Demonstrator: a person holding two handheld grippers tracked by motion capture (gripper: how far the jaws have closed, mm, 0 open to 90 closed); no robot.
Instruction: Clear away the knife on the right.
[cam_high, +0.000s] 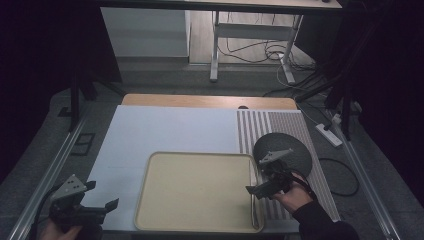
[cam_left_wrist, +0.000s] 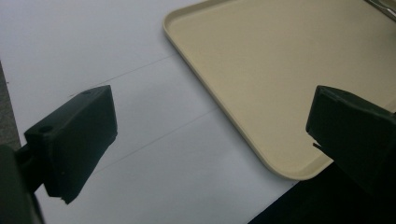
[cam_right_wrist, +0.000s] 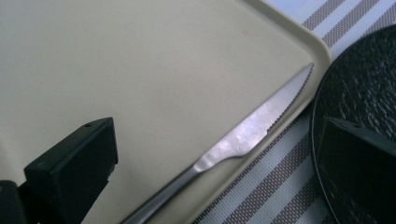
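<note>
- The knife (cam_right_wrist: 243, 140) lay inside the beige tray (cam_right_wrist: 140, 70), along the tray's right rim, just beside the striped mat (cam_right_wrist: 280, 172).
- Its long axis ran parallel to that rim: the serrated tip pointed toward the tray's far right corner, the handle toward the person.
- In the right gripper view, we saw the knife between the two spread jaws, ahead of them and untouched.
- The right gripper (cam_high: 267, 186) hovered released over the tray's right edge, next to the black plate (cam_high: 292, 147); we judged it the nearer by far.
- The left gripper (cam_high: 95, 197) was also released, grasping nothing, well apart at the tray's near left corner over the white table cover (cam_left_wrist: 140, 140).
</note>
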